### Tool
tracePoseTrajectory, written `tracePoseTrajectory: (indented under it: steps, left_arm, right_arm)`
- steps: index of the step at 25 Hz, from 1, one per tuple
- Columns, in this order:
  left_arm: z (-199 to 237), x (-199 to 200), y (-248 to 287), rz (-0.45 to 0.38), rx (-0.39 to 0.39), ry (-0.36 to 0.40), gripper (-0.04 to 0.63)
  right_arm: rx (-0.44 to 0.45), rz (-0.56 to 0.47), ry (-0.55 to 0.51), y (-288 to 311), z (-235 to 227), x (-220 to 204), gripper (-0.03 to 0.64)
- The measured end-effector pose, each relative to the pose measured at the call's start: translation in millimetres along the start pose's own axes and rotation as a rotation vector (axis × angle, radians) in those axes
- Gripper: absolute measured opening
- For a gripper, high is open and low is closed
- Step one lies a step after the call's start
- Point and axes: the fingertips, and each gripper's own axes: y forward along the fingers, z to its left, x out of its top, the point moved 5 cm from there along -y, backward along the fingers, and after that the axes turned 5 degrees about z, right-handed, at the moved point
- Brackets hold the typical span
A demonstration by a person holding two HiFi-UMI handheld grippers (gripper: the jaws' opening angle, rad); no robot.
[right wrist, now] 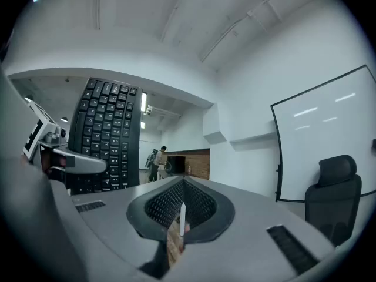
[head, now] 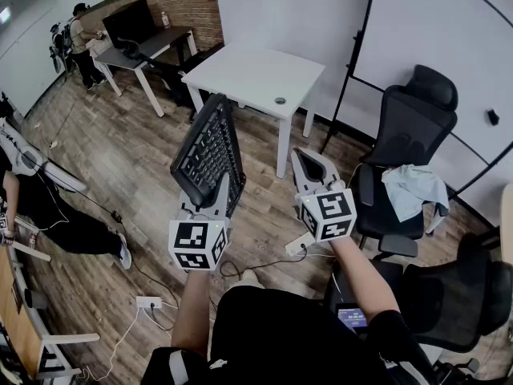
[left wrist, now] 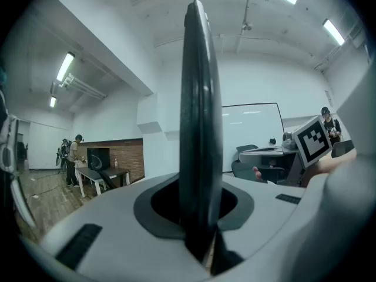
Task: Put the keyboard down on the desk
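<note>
Office: white desk [head: 256,74] at 12 o'clock, whiteboard [head: 433,38] at 1, swivel chairs [head: 415,123] at 3, monitor desk [head: 164,42] at 11.

Black keyboard [head: 207,152] upright, on edge

A pale cloth [head: 413,188] lies on a black office chair [head: 418,120] beside a whiteboard [head: 433,34].

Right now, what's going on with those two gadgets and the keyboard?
A person holds a black keyboard upright in the air, clamped in the left gripper. The right gripper is shut and empty beside it. The white desk stands ahead; the keyboard is not yet on it.
</note>
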Motion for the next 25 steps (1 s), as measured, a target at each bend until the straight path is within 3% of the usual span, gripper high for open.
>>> tracePoseTrajectory:
  steps: [7,16,25]
  left_arm:
    - [-15,-1,-7,0.006,-0.011,-0.012,0.087]
    - [-16,2,-6,-0.007,-0.023,-0.003,0.087]
    - [0,-9,25,0.012,-0.033,-0.040,0.087]
  right_arm:
    - [0.048,0.010,0.046,-14,-4,-10,0.040]
    - [0.046,0.005,0.061,-22,-1,-11,0.040]
    - [0.068,0.011,0.083,12,-11,-18,0.040]
